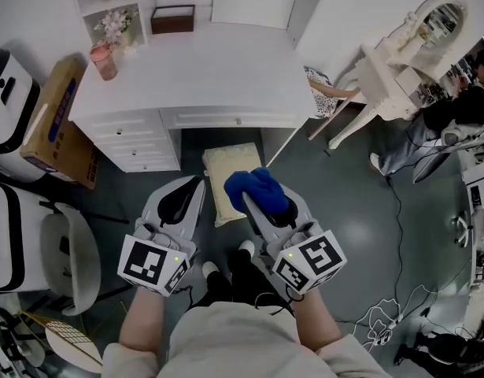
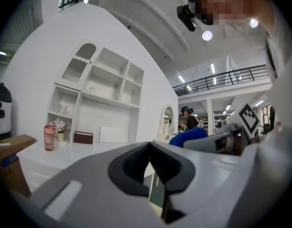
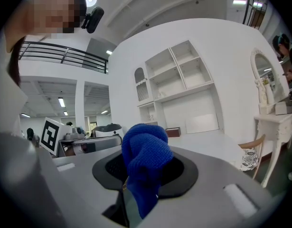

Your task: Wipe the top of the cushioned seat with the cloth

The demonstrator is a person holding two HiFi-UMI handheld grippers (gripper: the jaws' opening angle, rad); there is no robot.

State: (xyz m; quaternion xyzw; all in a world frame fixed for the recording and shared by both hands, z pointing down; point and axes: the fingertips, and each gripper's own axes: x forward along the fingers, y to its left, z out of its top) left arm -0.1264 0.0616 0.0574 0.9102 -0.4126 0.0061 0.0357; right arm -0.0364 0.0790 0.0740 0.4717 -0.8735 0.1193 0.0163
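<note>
A pale yellow cushioned seat (image 1: 223, 164) stands under the front of a white desk (image 1: 202, 73), partly covered by the grippers. My right gripper (image 1: 253, 199) is shut on a bunched blue cloth (image 1: 256, 189), held above the seat's right side; the cloth (image 3: 145, 163) bulges up between the jaws in the right gripper view. To the left of the seat hangs my left gripper (image 1: 196, 184), shut with nothing in it; its dark pads (image 2: 157, 166) meet in the left gripper view, where the blue cloth (image 2: 186, 136) shows at right.
A pink cup (image 1: 103, 60) and flowers (image 1: 116, 24) stand on the desk's left. A cardboard box (image 1: 59, 120) leans at left beside white machines (image 1: 9, 93). A white dressing table (image 1: 403, 57) and cables (image 1: 399, 290) lie at right. My feet (image 1: 226, 262) are below the seat.
</note>
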